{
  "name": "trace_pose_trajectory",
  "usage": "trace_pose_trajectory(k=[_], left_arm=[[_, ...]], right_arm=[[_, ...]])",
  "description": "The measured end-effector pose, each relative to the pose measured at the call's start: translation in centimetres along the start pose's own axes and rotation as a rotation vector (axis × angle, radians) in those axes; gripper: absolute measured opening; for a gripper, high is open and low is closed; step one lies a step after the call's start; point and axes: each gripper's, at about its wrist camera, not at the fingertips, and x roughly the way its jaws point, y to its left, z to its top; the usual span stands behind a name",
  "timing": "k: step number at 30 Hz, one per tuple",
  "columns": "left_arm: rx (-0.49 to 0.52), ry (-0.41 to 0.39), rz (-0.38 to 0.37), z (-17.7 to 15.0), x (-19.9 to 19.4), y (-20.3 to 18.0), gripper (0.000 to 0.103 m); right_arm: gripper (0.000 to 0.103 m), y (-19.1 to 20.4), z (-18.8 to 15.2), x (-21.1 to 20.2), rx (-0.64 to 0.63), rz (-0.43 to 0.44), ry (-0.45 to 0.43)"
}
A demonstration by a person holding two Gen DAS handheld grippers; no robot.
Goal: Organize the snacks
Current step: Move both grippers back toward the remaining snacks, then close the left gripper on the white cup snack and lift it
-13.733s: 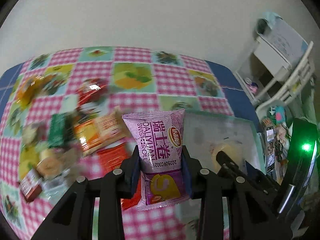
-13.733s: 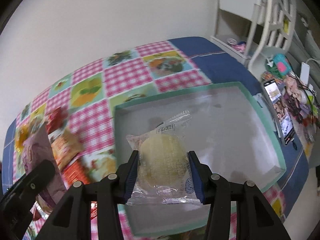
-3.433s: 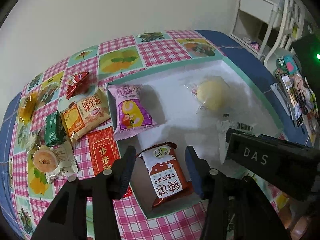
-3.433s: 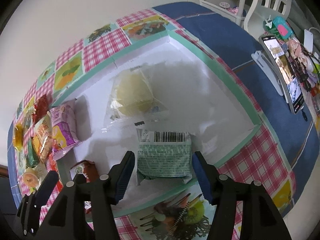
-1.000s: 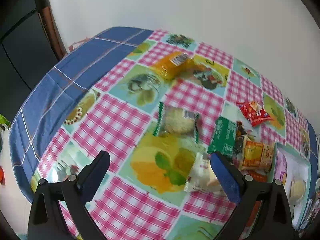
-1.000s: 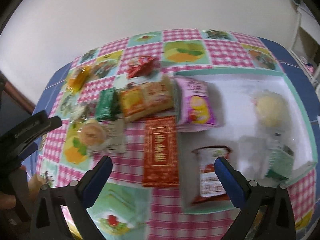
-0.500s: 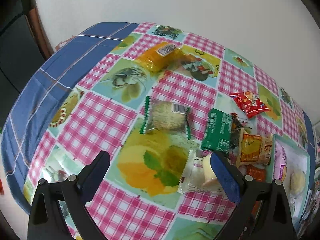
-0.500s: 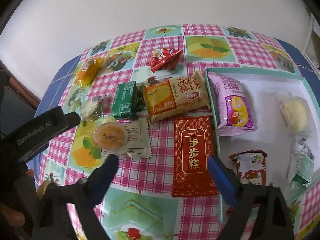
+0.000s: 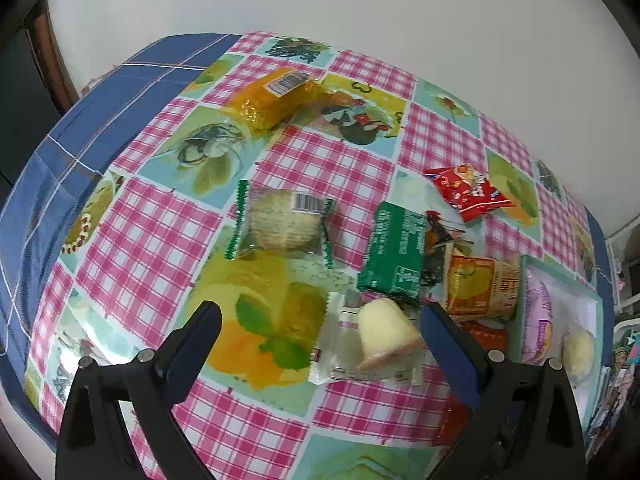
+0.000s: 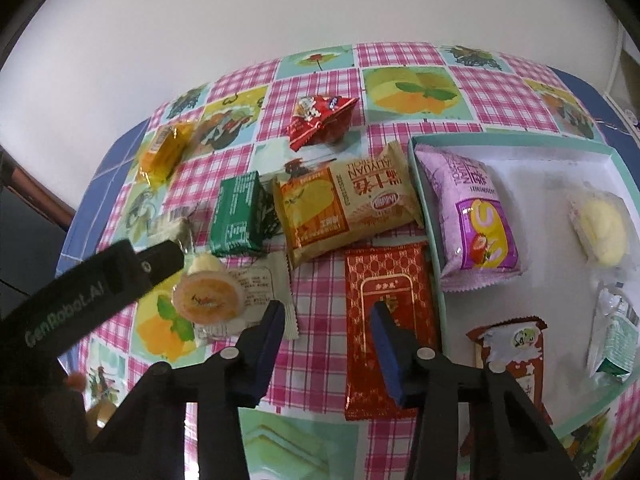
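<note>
Loose snacks lie on the checked tablecloth. My left gripper (image 9: 320,320) is wide open above a pudding cup in a clear wrapper (image 9: 384,334), touching nothing. Beyond it lie a green-edged cake packet (image 9: 284,224), a green packet (image 9: 394,252) and an orange packet (image 9: 276,96). My right gripper (image 10: 327,311) hovers over the left edge of a flat red packet (image 10: 388,320). Its jaws are closing, narrow, and the pads press on nothing. The white tray (image 10: 512,140) holds a purple roll packet (image 10: 472,216), a yellow bun (image 10: 604,232) and a brown packet (image 10: 516,352).
An orange-brown roll packet (image 10: 348,208) and a small red packet (image 10: 320,120) lie left of the tray. A green-white packet (image 10: 616,340) sits in the tray's near right corner. The left gripper's body (image 10: 100,280) crosses the right wrist view at left. A white wall stands behind.
The right gripper's jaws have gone from wide apart to narrow. Both grippers have come lower and nearer to the snacks left of the tray.
</note>
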Motion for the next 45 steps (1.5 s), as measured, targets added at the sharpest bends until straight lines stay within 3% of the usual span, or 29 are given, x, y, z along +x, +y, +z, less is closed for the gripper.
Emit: trace_pose_trajectory(k=[8,10,20,31,33,38,41,45], left_arm=[[0.023,-0.003,-0.02,0.0,0.2,-1.4,0.094],[0.025,0.002,-0.022,0.1,0.4,-1.5,0.087],[0.007,0.011,-0.024,0.2,0.6,-1.6,0.087],[0.073,0.018,-0.045,-0.3,0.5,-2.8,0.085],[0.074,0.033,-0.05,-0.4,0.8,-2.8,0.075],[0.065,0.075,-0.064,-0.8,1.5,-2.8,0.074],[0.07,0.096,-0.068,-0.9,1.9,-2.9,0.061],[0.069,0.12,-0.068,-1.0,2.4,-2.9,0.057]], right_arm=[[0.04,-0.1,0.7,1.0,0.054,0.018,0.023],[0.04,0.0,0.8,1.2,0.062,0.008,0.028],[0.04,-0.7,0.5,1.8,0.089,-0.037,0.077],[0.04,-1.1,0.1,1.4,0.093,-0.043,0.097],[0.04,-1.1,0.1,1.4,0.091,-0.048,0.099],[0.04,-1.1,0.0,1.3,0.089,-0.056,0.103],[0.04,-1.0,0.0,1.3,0.081,-0.062,0.105],[0.04,-1.0,0.0,1.4,0.078,-0.063,0.106]])
